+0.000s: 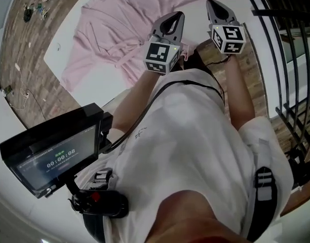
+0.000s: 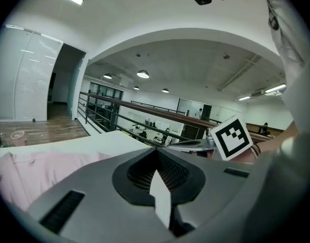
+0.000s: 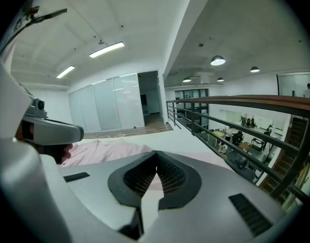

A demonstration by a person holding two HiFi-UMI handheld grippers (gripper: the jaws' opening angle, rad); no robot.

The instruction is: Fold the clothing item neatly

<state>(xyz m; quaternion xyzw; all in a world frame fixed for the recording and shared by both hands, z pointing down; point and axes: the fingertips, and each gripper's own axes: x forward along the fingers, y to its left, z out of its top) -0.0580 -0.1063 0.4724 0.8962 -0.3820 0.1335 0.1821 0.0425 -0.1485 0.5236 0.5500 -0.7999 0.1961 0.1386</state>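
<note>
A pale pink garment [image 1: 125, 32] lies spread on the white table [image 1: 94, 80], sleeves out and a tie at the waist. My left gripper [image 1: 176, 17] hovers over the garment's near right part, jaws shut and empty. The right gripper [image 1: 211, 4] is just to its right, above the table's right end, also shut with nothing in it. In the left gripper view the pink garment [image 2: 38, 171] shows low at the left beyond the closed jaws [image 2: 156, 150]. The right gripper view shows the pink cloth [image 3: 102, 150] ahead on the left past its closed jaws [image 3: 156, 153].
A black railing [image 1: 286, 49] runs close along the right side of the table. Small items [image 1: 36, 6] lie on the wooden floor at the far left. A black screen on a stand [image 1: 53, 153] is near my left side.
</note>
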